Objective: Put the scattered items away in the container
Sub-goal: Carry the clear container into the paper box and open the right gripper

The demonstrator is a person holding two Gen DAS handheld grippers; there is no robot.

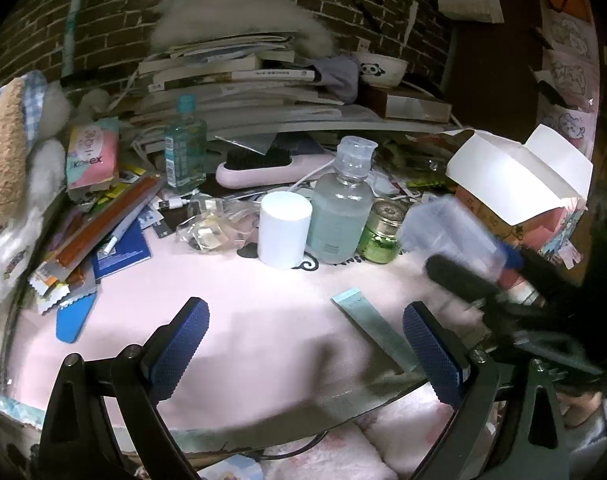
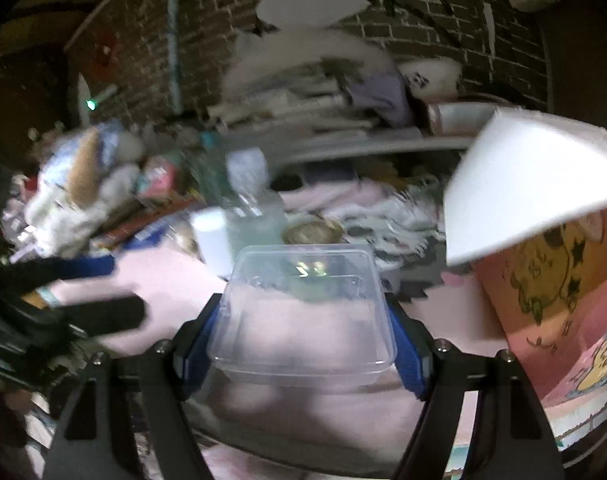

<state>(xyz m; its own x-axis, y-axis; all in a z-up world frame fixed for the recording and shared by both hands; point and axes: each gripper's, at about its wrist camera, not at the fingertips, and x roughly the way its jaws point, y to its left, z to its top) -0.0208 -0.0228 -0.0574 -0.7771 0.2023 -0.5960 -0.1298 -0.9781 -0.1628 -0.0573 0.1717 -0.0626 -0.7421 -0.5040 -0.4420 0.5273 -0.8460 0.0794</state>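
Observation:
My right gripper (image 2: 303, 344) is shut on a clear plastic container (image 2: 303, 312), its blue pads pressed against the two long sides. The tub looks empty and sits just above the pink table mat (image 2: 443, 320). In the left wrist view the same container (image 1: 451, 232) is a blur at the right, with the right gripper (image 1: 483, 264) behind it. My left gripper (image 1: 305, 320) stands open over the mat (image 1: 243, 320) with nothing between its fingers. A pale teal tube (image 1: 367, 324) lies flat just inside its right finger. Further back stand a white cylinder (image 1: 284, 232), a clear bottle (image 1: 339, 212) and a green jar (image 1: 381, 232).
An open cardboard box (image 1: 515, 176) with white flaps stands at the right. Snack packets and a blue booklet (image 1: 119, 248) are heaped at the left, next to a plush toy (image 1: 7, 152). A pink hairbrush (image 1: 271, 168), a blue-green bottle (image 1: 184, 148) and stacked books (image 1: 231, 80) line the brick wall.

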